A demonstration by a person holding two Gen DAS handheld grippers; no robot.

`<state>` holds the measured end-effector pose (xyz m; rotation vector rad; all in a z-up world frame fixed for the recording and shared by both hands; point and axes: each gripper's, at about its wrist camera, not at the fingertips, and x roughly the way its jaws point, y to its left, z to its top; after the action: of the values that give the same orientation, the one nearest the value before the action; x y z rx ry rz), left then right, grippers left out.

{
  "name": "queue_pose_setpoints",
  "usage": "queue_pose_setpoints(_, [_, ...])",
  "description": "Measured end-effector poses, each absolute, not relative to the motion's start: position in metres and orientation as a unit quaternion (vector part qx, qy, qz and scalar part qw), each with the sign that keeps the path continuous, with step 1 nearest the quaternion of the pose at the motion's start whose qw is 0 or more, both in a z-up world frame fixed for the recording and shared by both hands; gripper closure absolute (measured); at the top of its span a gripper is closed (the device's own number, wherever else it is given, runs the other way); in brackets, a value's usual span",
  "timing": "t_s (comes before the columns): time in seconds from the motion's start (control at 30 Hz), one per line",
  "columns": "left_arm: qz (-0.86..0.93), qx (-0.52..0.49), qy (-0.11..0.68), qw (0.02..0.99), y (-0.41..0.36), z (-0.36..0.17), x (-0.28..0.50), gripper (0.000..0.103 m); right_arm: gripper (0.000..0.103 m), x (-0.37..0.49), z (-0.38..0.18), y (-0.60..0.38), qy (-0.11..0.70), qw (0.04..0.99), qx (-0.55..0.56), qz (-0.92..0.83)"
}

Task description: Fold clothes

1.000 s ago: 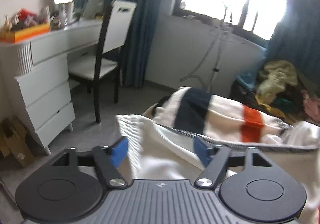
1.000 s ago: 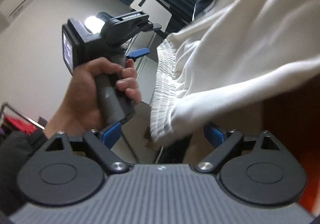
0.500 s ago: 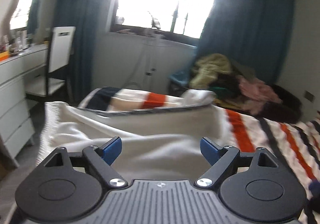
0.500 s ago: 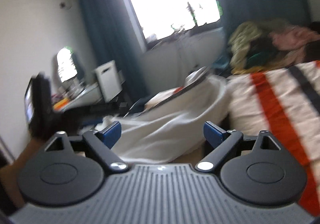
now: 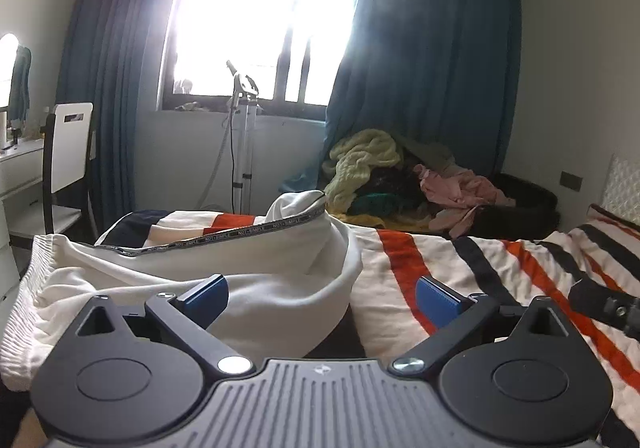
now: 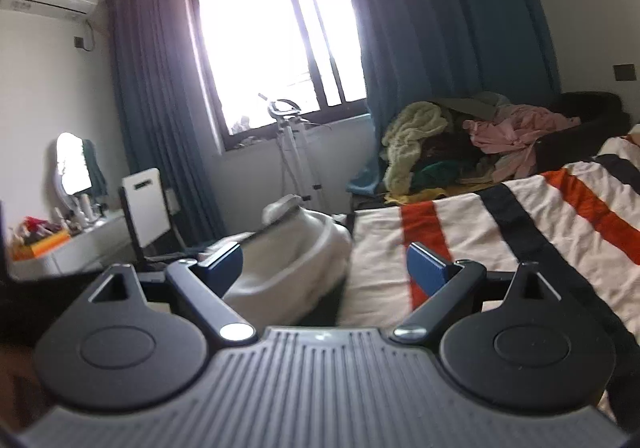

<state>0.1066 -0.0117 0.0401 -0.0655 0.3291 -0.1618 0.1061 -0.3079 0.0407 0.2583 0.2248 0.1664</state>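
My left tool is low over the bed, its jaws opening wide, and nothing is pinched between the blue pads; the white garment lies loose just beyond them. My right tool is spread wide too, gripping nothing, with the same white garment bunched ahead of its left pad. That garment sits crumpled at the edge of the bed, ribbed hem to the left, a lettered trim band running across its top. Right of it stretches the striped blanket, cream with orange and black bars. Further back, a heap of clothes sits by the blue curtain. A white chair stands at far left, under the bright window.
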Motion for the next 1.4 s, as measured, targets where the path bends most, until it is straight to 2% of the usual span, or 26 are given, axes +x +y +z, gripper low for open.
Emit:
queue_pose_setpoints(0.3, [-0.100, 0.046, 0.221, 0.969, -0.076, -0.026, 0.175, 0.002, 0.012, 0.115, 0.016, -0.348, 0.126, 0.974, 0.180, 0.058])
queue_pose_setpoints(0.53, [-0.063, 0.119, 0.197, 0.971, -0.170, -0.044, 0.279, 0.003, 0.012, 0.139, -0.002, -0.389, 0.133, 0.976, 0.170, -0.031])
queue_pose_setpoints(0.73, [0.017, 0.175, 0.169, 0.970, -0.211, -0.055, 0.375, 0.007, 0.012, 0.174, -0.029, -0.412, 0.160, 0.960, 0.223, -0.054])
queue_pose_setpoints(0.8, [0.044, 0.180, 0.174, 0.967, -0.210, -0.062, 0.402, 0.019, 0.012, 0.185, -0.040, -0.412, 0.165, 0.960, 0.218, -0.055])
queue_pose_setpoints(0.83, [0.048, 0.176, 0.183, 0.966, -0.208, -0.065, 0.415, 0.038, 0.012, 0.191, -0.045, -0.412, 0.168, 0.961, 0.215, -0.055])
queue_pose_setpoints(0.87, [0.052, 0.171, 0.189, 0.966, -0.205, -0.068, 0.424, 0.062, 0.012, 0.197, -0.051, -0.412, 0.171, 0.961, 0.212, -0.055])
queue_pose_setpoints(0.93, [0.050, 0.159, 0.186, 0.968, -0.198, -0.068, 0.429, 0.094, 0.012, 0.207, -0.062, -0.415, 0.184, 0.957, 0.220, -0.053])
queue_pose_setpoints(1.03, [0.020, 0.142, 0.154, 0.978, -0.185, -0.055, 0.410, 0.098, 0.012, 0.214, -0.071, -0.417, 0.194, 0.951, 0.233, -0.054])
queue_pose_setpoints(1.2, [-0.030, 0.097, 0.094, 0.990, -0.150, -0.021, 0.327, 0.098, 0.012, 0.211, -0.069, -0.420, 0.183, 0.951, 0.243, -0.057])
queue_pose_setpoints(1.3, [-0.054, 0.053, 0.090, 0.993, -0.117, -0.003, 0.264, 0.098, 0.012, 0.204, -0.066, -0.420, 0.177, 0.953, 0.239, -0.060])
queue_pose_setpoints(1.4, [-0.068, -0.018, 0.120, 0.990, -0.077, 0.000, 0.201, 0.099, 0.012, 0.196, -0.062, -0.417, 0.169, 0.956, 0.233, -0.061])
